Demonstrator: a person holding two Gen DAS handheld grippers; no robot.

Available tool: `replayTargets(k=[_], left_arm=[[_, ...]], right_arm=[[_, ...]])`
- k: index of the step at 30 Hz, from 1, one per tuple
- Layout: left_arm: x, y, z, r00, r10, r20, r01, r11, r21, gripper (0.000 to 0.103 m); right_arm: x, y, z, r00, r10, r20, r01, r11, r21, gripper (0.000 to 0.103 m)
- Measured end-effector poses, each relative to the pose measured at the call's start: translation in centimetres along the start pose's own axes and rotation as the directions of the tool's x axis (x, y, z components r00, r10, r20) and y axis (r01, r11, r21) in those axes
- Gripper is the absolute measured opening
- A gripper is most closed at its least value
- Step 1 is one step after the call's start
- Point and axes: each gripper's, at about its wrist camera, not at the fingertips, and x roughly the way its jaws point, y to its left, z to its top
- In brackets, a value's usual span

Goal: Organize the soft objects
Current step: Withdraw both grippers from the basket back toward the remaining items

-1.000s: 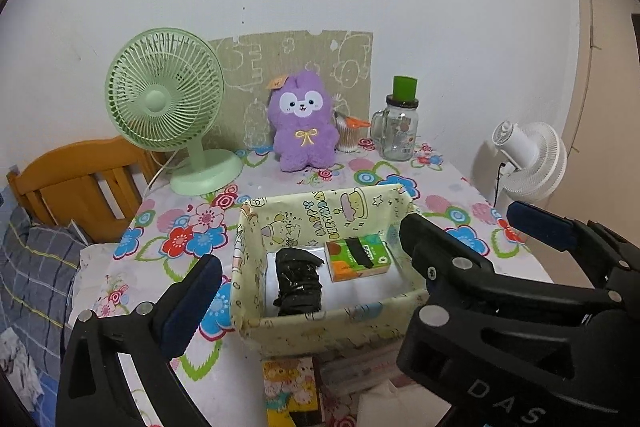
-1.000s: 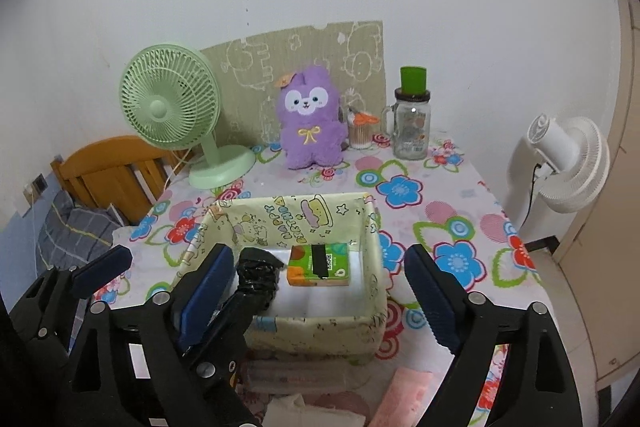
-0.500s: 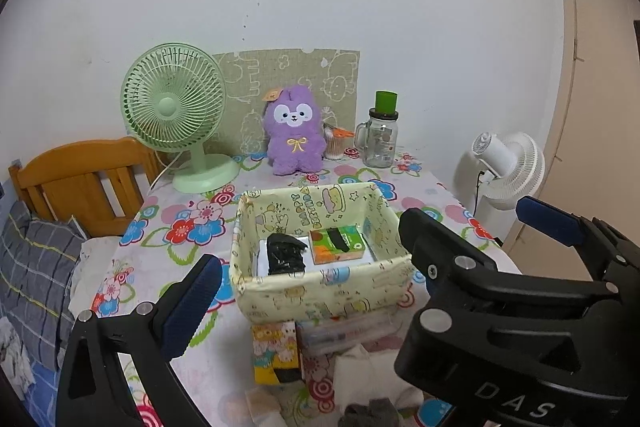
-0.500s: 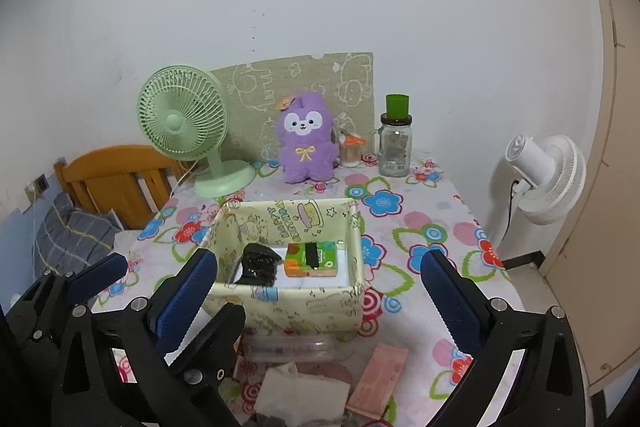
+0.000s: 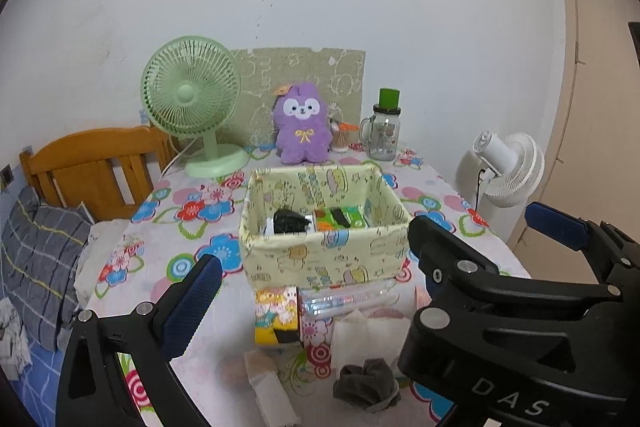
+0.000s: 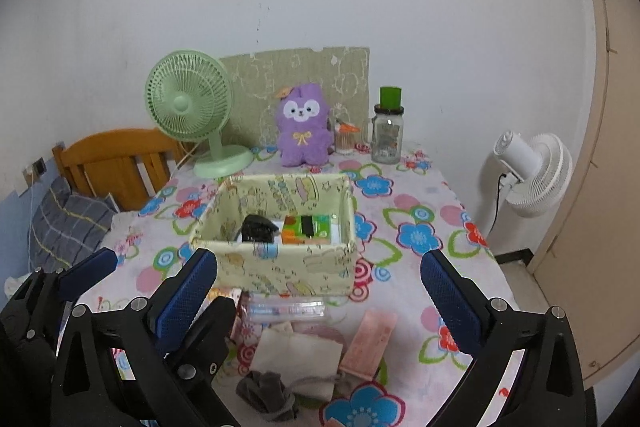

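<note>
Yellow fabric basket (image 5: 324, 259) ahead of the left gripper (image 5: 312, 291), black bundle (image 5: 290, 221) and orange-green packet (image 5: 340, 219) inside, grey sock (image 5: 366, 385) just below the wide-apart empty jaws, right gripper (image 5: 476, 223) alongside.

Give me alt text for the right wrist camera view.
Open right gripper hovers empty before a yellow cartoon-print fabric box holding a black bundle and an orange-green packet; a grey sock lies nearer on the floral tablecloth.
</note>
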Motion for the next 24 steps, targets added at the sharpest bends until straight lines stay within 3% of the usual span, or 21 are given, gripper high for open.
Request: replayTargets(k=[24], left_arm=[[1.6, -1.4, -6.6, 0.999, -0.019, -0.038, 0.018, 0.999, -0.040, 0.102]], right_arm=[[1.2, -1.2, -6.6, 0.997, -0.050, -0.054, 0.049, 0.999, -0.023, 0.103]])
